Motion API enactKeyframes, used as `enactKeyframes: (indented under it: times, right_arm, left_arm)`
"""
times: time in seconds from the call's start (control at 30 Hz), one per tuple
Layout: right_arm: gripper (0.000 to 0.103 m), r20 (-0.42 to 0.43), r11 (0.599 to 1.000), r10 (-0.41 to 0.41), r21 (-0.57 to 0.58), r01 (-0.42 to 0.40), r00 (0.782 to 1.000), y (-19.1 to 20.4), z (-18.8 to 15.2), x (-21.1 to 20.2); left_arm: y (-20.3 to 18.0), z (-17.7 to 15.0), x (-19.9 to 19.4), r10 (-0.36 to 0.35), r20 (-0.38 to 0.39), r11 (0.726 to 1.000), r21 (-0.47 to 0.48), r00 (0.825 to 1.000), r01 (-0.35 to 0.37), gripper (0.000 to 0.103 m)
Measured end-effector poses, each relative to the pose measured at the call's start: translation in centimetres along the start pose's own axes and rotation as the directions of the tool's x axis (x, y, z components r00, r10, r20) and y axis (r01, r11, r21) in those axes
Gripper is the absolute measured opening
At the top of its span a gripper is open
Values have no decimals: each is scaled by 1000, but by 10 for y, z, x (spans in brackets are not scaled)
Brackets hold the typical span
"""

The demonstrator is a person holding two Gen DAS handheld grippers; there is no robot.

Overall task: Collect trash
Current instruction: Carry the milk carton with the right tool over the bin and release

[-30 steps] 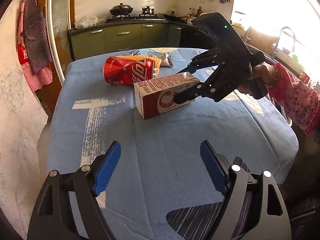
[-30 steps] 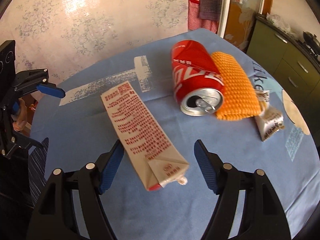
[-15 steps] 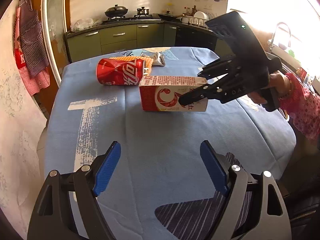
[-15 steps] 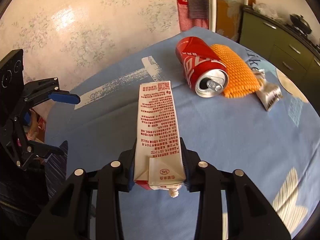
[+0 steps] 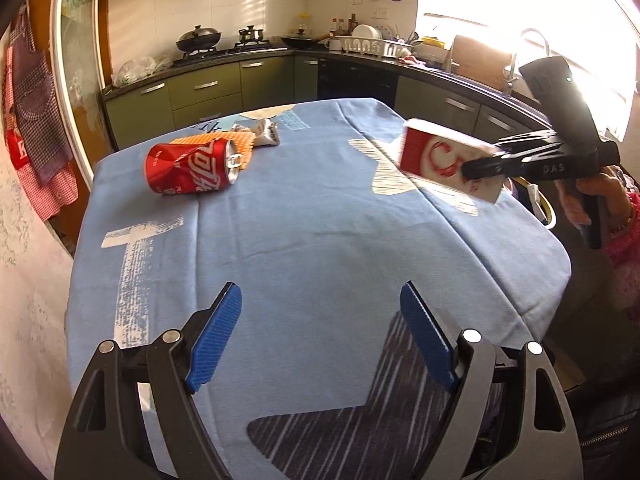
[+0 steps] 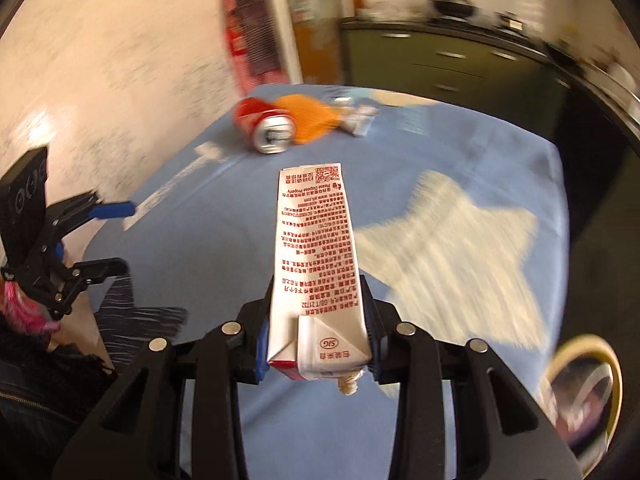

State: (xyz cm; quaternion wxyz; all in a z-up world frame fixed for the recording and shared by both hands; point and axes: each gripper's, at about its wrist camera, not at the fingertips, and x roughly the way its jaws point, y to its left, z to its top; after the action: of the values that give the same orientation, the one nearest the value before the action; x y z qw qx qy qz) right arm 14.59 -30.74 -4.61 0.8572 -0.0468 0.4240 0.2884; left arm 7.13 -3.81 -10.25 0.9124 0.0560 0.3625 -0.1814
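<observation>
My right gripper is shut on a red and white milk carton and holds it lifted above the table's right side; the carton and the right gripper also show in the left wrist view. My left gripper is open and empty above the near edge of the blue tablecloth. A dented red cola can lies on its side at the far left, against an orange knitted cloth and a crumpled silver wrapper.
A yellow-rimmed bin sits below the table's right edge, at the lower right of the right wrist view. Green kitchen cabinets and a counter run behind the table. A wall is close on the left.
My right gripper closed on the carton, lifted it off the table and carried it to the right, toward the table edge. The left gripper stayed open.
</observation>
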Motion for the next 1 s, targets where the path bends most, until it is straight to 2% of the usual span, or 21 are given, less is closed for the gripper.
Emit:
enactKeyframes:
  times: [0.13, 0.23, 0.3, 0.43, 0.53, 0.57, 0.6, 0.63, 0.73, 0.8, 1.0]
  right_arm:
    - [34, 22, 961, -177, 221, 168, 984, -68, -35, -50]
    - [34, -19, 889, -318, 343, 305, 948, -112, -63, -79]
    - [34, -43, 865, -346, 373, 336, 937, -130, -77, -85]
    - [34, -88, 861, -335, 375, 343, 938, -154, -96, -79]
    - [35, -122, 888, -298, 330, 322, 947, -167, -103, -62]
    - [42, -150, 879, -323, 319, 355, 934, -171, -105, -55]
    - [51, -175, 855, -372, 319, 410, 912, -177, -108, -52]
    - [53, -178, 841, -392, 329, 430, 902, -180, -111, -53]
    - [53, -125, 831, -378, 391, 396, 917, -181, -115, -64]
    - [53, -113, 827, -401, 382, 412, 909, -173, -114, -71]
    - [54, -55, 840, -397, 381, 387, 916, -146, -108, -86]
  left_arm:
    - [-12, 3, 2, -14, -3, 999, 29, 1000, 15, 81]
    - [-23, 5, 3, -23, -1, 998, 53, 1000, 23, 81]
    - [-28, 7, 3, -28, 1, 997, 67, 1000, 28, 81]
    - [-38, 11, 3, -24, -4, 996, 91, 1000, 24, 81]
    - [-43, 12, 4, -25, -12, 995, 101, 1000, 26, 81]
    - [-44, 13, 5, -25, -13, 994, 104, 1000, 26, 81]
    - [-45, 13, 6, -24, -15, 994, 108, 1000, 25, 81]
    - [-47, 14, 7, -21, -16, 993, 112, 1000, 23, 81]
    - [-50, 15, 7, -22, -20, 992, 125, 1000, 25, 81]
    - [-51, 16, 9, -24, -25, 991, 130, 999, 28, 81]
    - [-43, 26, 20, -13, -35, 992, 128, 999, 18, 82]
